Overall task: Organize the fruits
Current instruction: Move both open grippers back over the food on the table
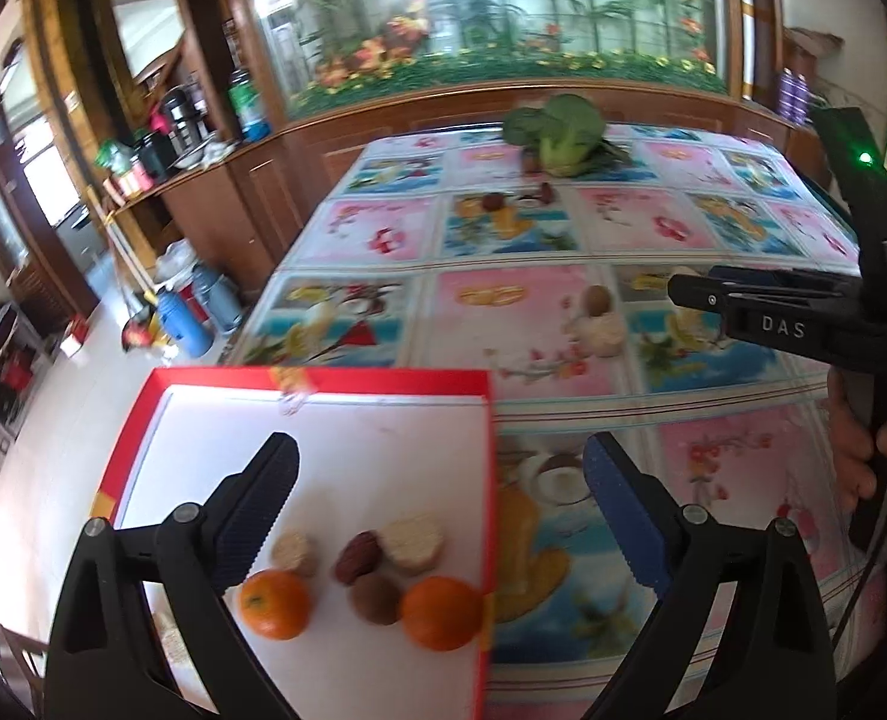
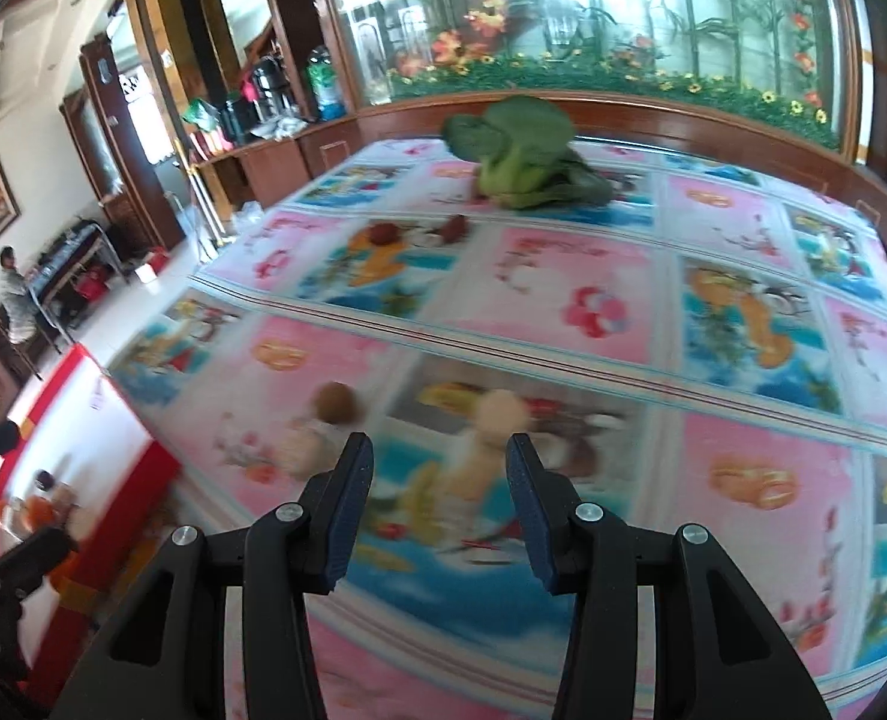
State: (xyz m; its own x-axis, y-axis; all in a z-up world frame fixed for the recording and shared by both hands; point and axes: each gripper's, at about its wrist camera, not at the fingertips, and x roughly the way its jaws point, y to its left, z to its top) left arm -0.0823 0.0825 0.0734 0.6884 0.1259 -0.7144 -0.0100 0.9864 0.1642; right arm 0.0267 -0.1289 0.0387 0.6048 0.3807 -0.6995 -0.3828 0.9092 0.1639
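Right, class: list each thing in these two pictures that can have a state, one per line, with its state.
Left tool: open, empty, above the box.
Right tool: open, empty, above the cloth.
Box: open, holding fruit.
Oranges: two, whole, inside the box.
Greens: lying on the table's far side.
Brown fruit: loose on the cloth, outside the box.

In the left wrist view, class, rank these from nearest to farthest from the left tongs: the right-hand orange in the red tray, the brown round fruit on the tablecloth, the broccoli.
1. Right-hand orange, in the red tray, between the left tongs.
2. Brown round fruit, mid-table on the tablecloth.
3. Broccoli, far edge.
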